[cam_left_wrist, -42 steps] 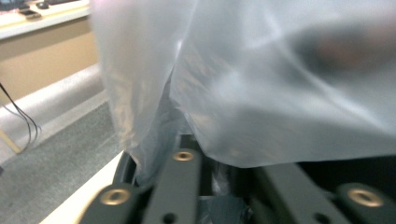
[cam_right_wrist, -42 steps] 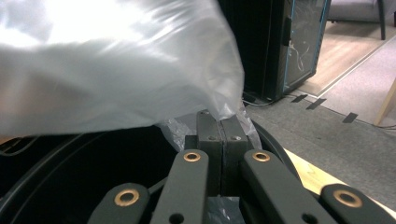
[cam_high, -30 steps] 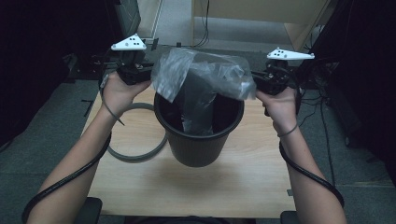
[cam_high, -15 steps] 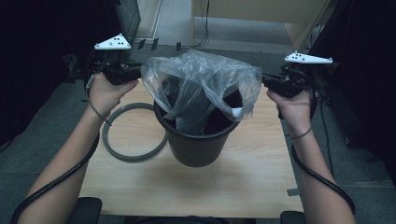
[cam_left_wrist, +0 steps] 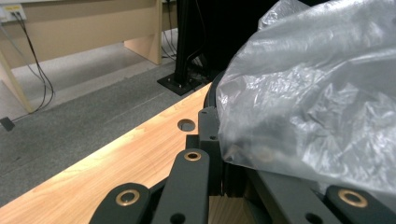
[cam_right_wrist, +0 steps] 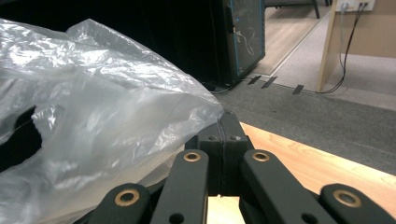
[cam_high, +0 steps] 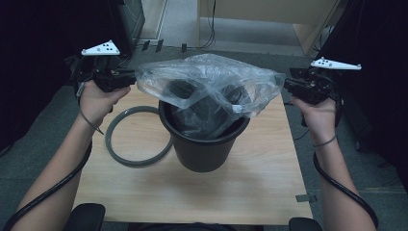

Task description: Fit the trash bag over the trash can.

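Wooden table [cam_high: 144, 192] fills frame centre. Black bucket [cam_high: 204, 144] mid-frame. Clear crinkly plastic bag [cam_high: 211, 84] stretched wide over bucket mouth, sagging inside. Left gripper [cam_high: 131, 79] & right gripper [cam_high: 287, 85] each clamped on a bag edge.

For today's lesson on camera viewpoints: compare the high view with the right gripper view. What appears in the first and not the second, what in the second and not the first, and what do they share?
High view alone: the black bucket, the grey ring lying left of it on the table, the left gripper and both forearms.

Right gripper view alone: a close look at the right gripper, jaws shut on the edge of the clear plastic bag, and a cabinet with a glass door on the floor beyond.

Both: the bag, the wooden table, the grey carpet.
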Motion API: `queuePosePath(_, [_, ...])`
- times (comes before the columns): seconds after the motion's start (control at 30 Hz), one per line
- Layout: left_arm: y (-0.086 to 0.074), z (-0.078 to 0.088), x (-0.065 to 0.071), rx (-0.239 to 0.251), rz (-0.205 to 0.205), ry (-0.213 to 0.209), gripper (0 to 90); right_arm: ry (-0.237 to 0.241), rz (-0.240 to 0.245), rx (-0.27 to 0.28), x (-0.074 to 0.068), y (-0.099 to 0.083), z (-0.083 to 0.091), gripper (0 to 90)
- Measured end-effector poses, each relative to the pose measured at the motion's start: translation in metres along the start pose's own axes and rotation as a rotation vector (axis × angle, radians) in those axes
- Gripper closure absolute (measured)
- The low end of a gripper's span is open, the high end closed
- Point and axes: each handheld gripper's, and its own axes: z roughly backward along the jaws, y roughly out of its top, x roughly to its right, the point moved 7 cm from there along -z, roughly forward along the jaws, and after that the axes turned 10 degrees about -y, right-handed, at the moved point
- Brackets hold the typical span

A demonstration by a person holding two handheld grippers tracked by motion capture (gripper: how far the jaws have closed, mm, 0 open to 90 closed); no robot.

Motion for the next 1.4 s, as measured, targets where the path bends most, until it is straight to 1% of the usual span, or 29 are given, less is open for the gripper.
queuePosePath(0.1, [-0.003, 0.004, -0.002, 0.000, 0.011, 0.000, 89.1, -0.011, -0.009, 0.001, 0.006, 0.000, 0.005, 90.0])
queuePosePath(0.17, [-0.006, 0.006, -0.002, -0.011, 0.004, -0.002, 89.1, -0.012, -0.008, -0.003, 0.009, -0.001, 0.008, 90.0])
queuePosePath(0.33, [-0.011, 0.008, 0.002, -0.024, -0.014, -0.005, 89.1, -0.021, 0.021, -0.024, 0.011, -0.006, 0.012, 90.0])
queuePosePath(0.4, [-0.012, 0.006, 0.004, -0.024, -0.018, -0.015, 88.9, -0.022, 0.011, -0.025, 0.012, -0.008, 0.011, 90.0])
queuePosePath(0.43, [-0.012, 0.006, 0.006, -0.022, -0.020, -0.028, 87.4, -0.020, 0.016, -0.023, 0.011, -0.009, 0.011, 90.0])
queuePosePath(0.5, [-0.011, 0.004, 0.008, -0.013, -0.037, -0.038, 78.2, 0.018, 0.010, -0.009, 0.008, -0.008, 0.012, 90.0])
queuePosePath(0.53, [-0.011, 0.003, 0.010, -0.007, -0.044, -0.053, 75.3, 0.033, 0.009, -0.007, 0.007, -0.008, 0.012, 89.8])
queuePosePath(0.57, [-0.011, 0.003, 0.011, -0.001, -0.055, -0.063, 71.5, 0.043, 0.013, -0.006, 0.006, -0.008, 0.013, 87.6])
queuePosePath(0.63, [-0.012, 0.001, 0.014, 0.007, -0.088, -0.080, 61.0, 0.073, 0.027, -0.014, 0.002, -0.009, 0.013, 79.2])
queuePosePath(0.7, [-0.013, -0.001, 0.016, 0.001, -0.111, -0.096, 54.6, 0.093, 0.050, -0.014, -0.001, -0.011, 0.012, 70.6])
queuePosePath(0.73, [-0.014, -0.002, 0.018, 0.002, -0.121, -0.102, 48.9, 0.102, 0.069, -0.011, -0.003, -0.011, 0.012, 65.7])
queuePosePath(0.77, [-0.015, -0.003, 0.019, 0.000, -0.134, -0.103, 45.5, 0.111, 0.088, -0.006, -0.004, -0.012, 0.012, 60.5])
queuePosePath(0.87, [-0.018, -0.002, 0.023, -0.003, -0.141, -0.128, 39.3, 0.135, 0.127, -0.007, -0.009, -0.015, 0.013, 52.0])
queuePosePath(0.97, [-0.018, 0.000, 0.026, -0.004, -0.151, -0.150, 36.5, 0.159, 0.169, 0.005, -0.014, -0.017, 0.016, 45.4])
queuePosePath(1.03, [-0.016, 0.003, 0.029, 0.002, -0.155, -0.156, 36.3, 0.179, 0.195, 0.020, -0.018, -0.016, 0.020, 41.5])
queuePosePath(1.07, [-0.015, 0.004, 0.031, 0.006, -0.155, -0.162, 36.1, 0.185, 0.205, 0.028, -0.019, -0.016, 0.021, 40.6])
queuePosePath(1.13, [-0.014, 0.006, 0.035, 0.003, -0.169, -0.163, 36.0, 0.192, 0.218, 0.037, -0.022, -0.015, 0.025, 40.2])
queuePosePath(1.23, [-0.013, 0.009, 0.039, 0.002, -0.186, -0.162, 36.0, 0.189, 0.231, 0.033, -0.023, -0.018, 0.027, 40.2])
queuePosePath(1.3, [-0.010, 0.009, 0.041, 0.010, -0.188, -0.166, 36.1, 0.189, 0.236, 0.027, -0.022, -0.020, 0.027, 40.1])
queuePosePath(1.4, [0.000, 0.005, 0.044, 0.022, -0.198, -0.178, 36.1, 0.199, 0.222, 0.040, -0.026, -0.015, 0.023, 40.3])
